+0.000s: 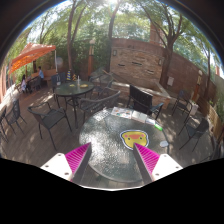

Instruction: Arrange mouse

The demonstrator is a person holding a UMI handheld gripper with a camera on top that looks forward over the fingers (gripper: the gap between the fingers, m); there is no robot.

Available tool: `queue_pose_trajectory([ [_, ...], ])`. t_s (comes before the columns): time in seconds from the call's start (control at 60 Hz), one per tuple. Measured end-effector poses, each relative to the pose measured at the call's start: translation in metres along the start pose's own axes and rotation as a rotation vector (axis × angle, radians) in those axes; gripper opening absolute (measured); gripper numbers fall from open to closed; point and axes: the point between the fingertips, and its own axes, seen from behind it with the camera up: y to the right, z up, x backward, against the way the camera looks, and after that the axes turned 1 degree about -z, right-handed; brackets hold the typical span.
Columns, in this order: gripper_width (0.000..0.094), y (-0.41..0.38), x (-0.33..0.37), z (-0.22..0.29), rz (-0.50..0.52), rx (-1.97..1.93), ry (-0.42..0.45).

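Observation:
A small flat yellow and pink thing [130, 137], with a cartoon figure on it, lies on the round textured glass table [100, 130], just ahead of my right finger. I cannot tell whether it is a mouse or a mat. I see no other mouse. My gripper [112, 149] is open and empty above the near part of the table. Its magenta pads [76, 158] stand wide apart, with only the glass top between them.
Dark metal chairs [52, 113] stand around the glass table. A second round table [73, 88] with chairs is beyond on the left. A black grill [142, 97] stands beyond the table, before a brick wall. An orange umbrella [30, 55] is at the far left.

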Motion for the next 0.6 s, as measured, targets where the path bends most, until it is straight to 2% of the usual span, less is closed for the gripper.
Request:
queue_pose_trajectory([
  [0.2, 0.087, 0.01, -0.014, -0.031, -0.007, -0.027, -0.054],
  [0.333, 0.0869, 0.035, -0.035, -0.08, -0.04, -0.056, -0.104],
  [0.483, 0.0865, 0.099, -0.069, -0.145, -0.116, -0.092, -0.158],
  [0.517, 0.0859, 0.116, -0.092, -0.144, -0.135, -0.099, -0.176],
  [0.6, 0.0858, 0.161, -0.105, -0.187, -0.187, -0.118, -0.173],
])
